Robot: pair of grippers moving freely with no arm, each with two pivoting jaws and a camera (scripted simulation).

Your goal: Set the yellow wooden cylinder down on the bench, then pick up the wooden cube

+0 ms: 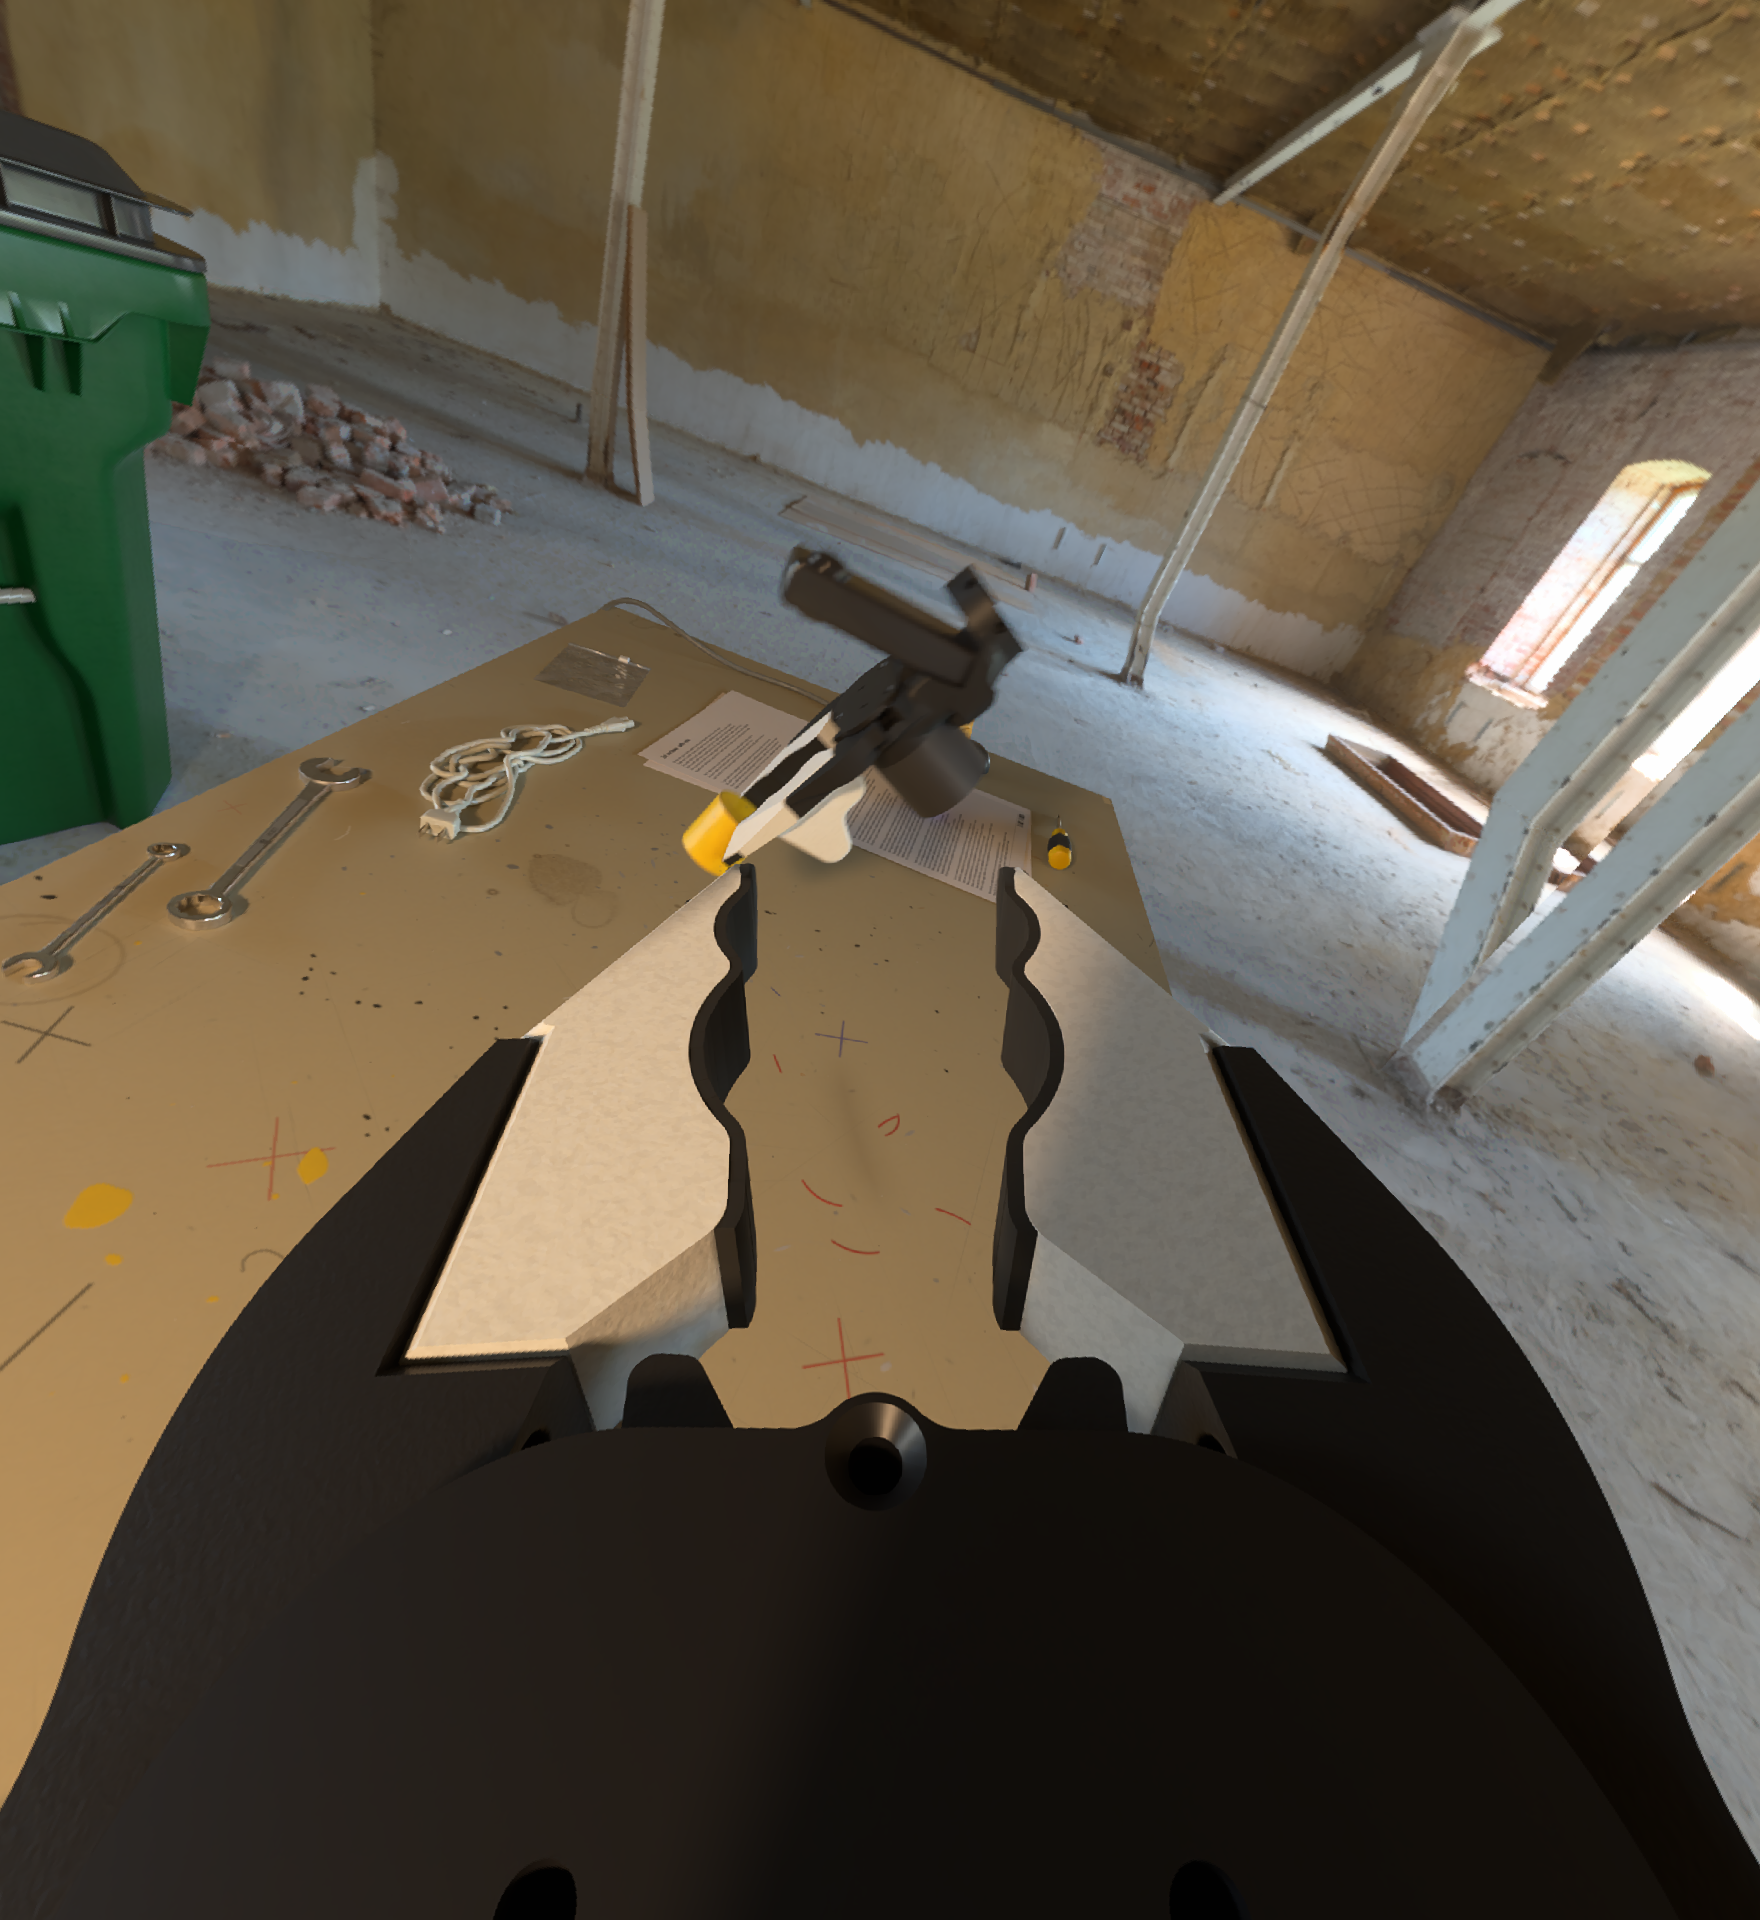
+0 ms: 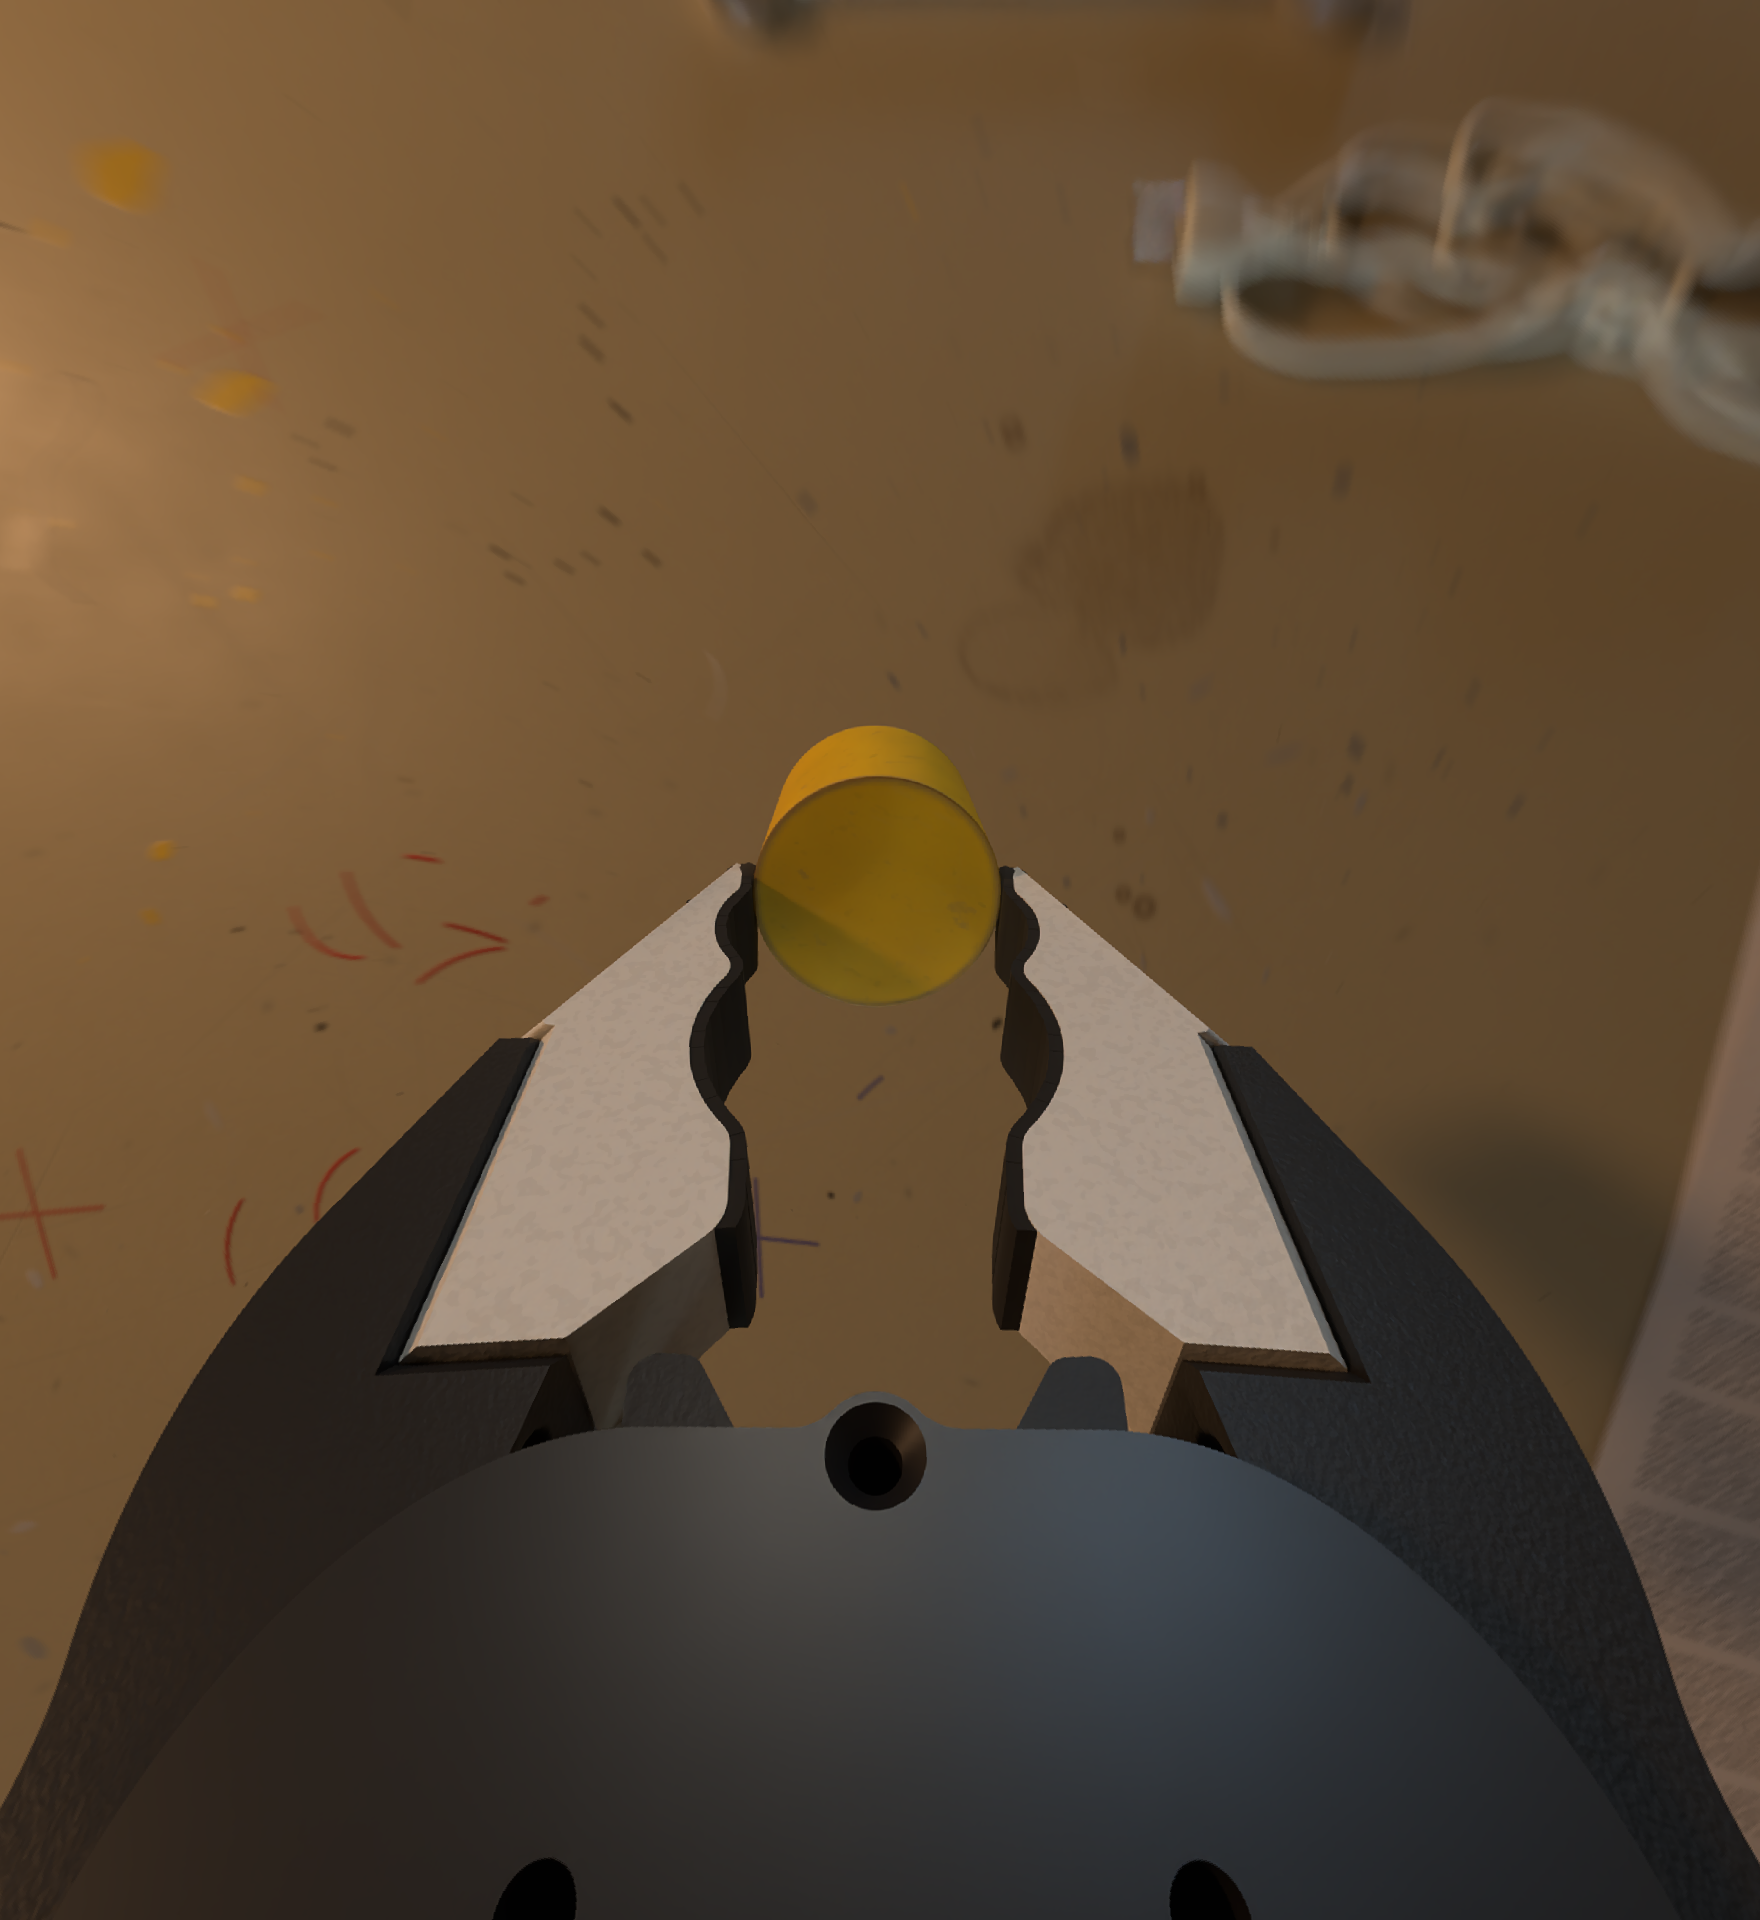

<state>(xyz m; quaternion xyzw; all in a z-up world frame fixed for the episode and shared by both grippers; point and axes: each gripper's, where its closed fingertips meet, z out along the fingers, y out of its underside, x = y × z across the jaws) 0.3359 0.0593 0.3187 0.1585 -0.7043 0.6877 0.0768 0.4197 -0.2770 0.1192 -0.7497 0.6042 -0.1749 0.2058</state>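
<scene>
Above the bench, right claw clamps the yellow cylinder at its fingertips.
Left claw: parted, empty.

**Clutter on and around my bench**

On the far left I see two wrenches lying side by side, with a coiled white cord beyond them. Printed paper sheets lie toward the far end, a small yellow-handled screwdriver just beside their right edge. A grey pad sits near the far corner. A green bin stands left of the bench, with brick rubble behind it.
</scene>
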